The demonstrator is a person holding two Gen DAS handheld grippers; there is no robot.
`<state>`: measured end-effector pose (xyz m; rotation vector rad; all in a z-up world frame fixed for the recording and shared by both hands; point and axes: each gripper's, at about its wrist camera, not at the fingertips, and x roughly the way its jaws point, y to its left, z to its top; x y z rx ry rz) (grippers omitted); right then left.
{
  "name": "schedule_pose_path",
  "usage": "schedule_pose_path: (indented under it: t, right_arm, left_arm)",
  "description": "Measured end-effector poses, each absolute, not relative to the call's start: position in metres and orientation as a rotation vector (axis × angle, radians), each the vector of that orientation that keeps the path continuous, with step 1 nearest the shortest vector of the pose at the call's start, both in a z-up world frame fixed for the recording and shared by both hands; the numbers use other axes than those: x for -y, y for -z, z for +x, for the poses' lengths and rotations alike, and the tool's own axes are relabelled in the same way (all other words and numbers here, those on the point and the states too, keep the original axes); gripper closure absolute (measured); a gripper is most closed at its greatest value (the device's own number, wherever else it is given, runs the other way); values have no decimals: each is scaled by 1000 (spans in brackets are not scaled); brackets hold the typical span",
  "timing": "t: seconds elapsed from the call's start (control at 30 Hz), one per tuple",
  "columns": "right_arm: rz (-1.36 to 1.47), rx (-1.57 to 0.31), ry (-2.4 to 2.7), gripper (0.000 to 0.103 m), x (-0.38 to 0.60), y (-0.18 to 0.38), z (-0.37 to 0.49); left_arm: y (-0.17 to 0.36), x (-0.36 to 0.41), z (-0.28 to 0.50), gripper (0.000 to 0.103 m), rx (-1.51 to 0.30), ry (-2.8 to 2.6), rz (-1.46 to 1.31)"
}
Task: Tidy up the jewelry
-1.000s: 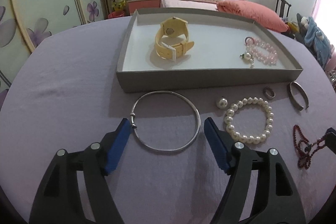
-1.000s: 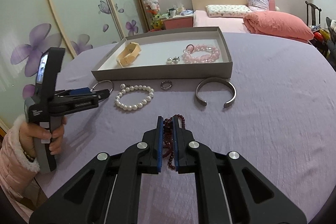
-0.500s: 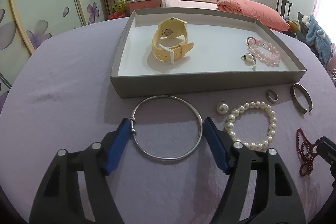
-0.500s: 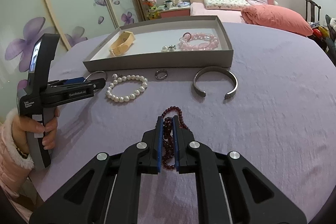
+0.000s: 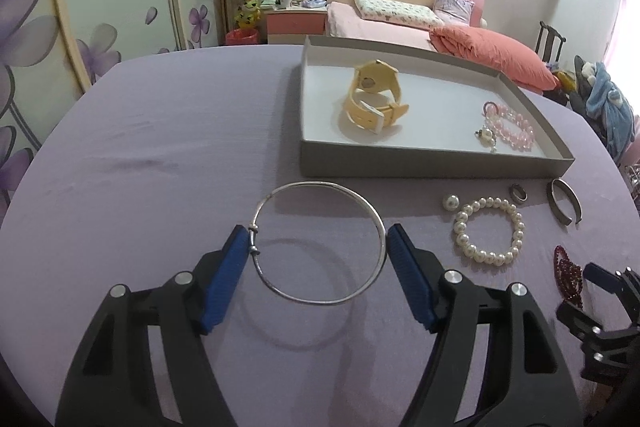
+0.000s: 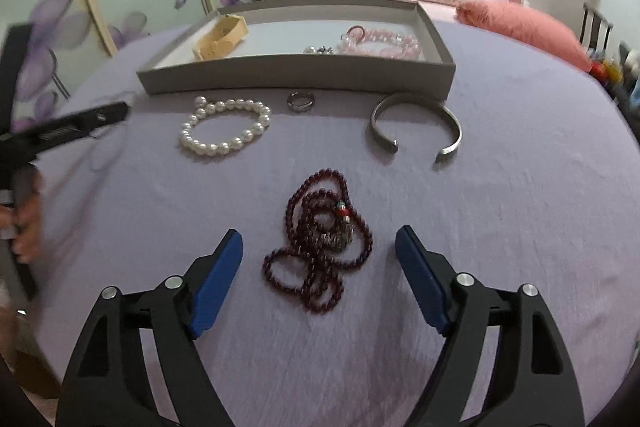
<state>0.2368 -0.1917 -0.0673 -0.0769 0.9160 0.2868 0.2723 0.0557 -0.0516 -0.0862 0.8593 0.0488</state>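
In the left wrist view my left gripper [image 5: 316,247] is shut on a thin silver bangle [image 5: 374,213], both pads touching its sides, and holds it lifted above the purple cloth, its shadow below. The grey tray [image 5: 432,163] lies ahead to the right with a yellow watch [image 5: 374,99] and a pink bead bracelet [image 5: 510,127] in it. In the right wrist view my right gripper [image 6: 318,261] is open, its jaws on either side of a dark red bead necklace [image 6: 320,239] lying on the cloth.
In front of the tray [image 6: 296,73] lie a white pearl bracelet [image 6: 224,133], a small ring [image 6: 301,101] and a silver cuff [image 6: 416,125]. A loose pearl [image 5: 451,203] sits beside the pearl bracelet [image 5: 488,231]. A bed and wardrobe stand beyond the table.
My left gripper closed on the silver bangle, lifted it and shifted left. My right gripper opened, letting go of the dark red necklace, which now lies on the cloth.
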Motion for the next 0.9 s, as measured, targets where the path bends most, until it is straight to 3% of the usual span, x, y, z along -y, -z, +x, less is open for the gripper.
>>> schedule_pose_path:
  t: [0.07,0.13,0.2,0.27,0.3,0.5,0.9]
  right_arm:
    - [-108,-914,-274,25,186,69,241]
    - [-113,-906,-284,32,184,69,244]
    - [-115,-892,-295,67,185,65,243]
    - [-115,-892,-307,86,186,64,241]
    - [-114,-892,-312,89,187,64,239]
    - [-46,-862,-334,94,202,59,220]
    - [165,-644,-380,94,229,-3,199]
  left_arm:
    - [50,-58,270,34,-854,-48,-91]
    - [50,-59,267,34,-851,-45,-94]
    - [49,-59,265,34,-849,-41,-97]
    - [49,-59,263,34,-847,-35,-98]
    - [49,-59,262,34,-846,-33,-99]
    - [45,-60,248,34,-835,-21,-118]
    - [29,-66,208,34,-792,-13,-159]
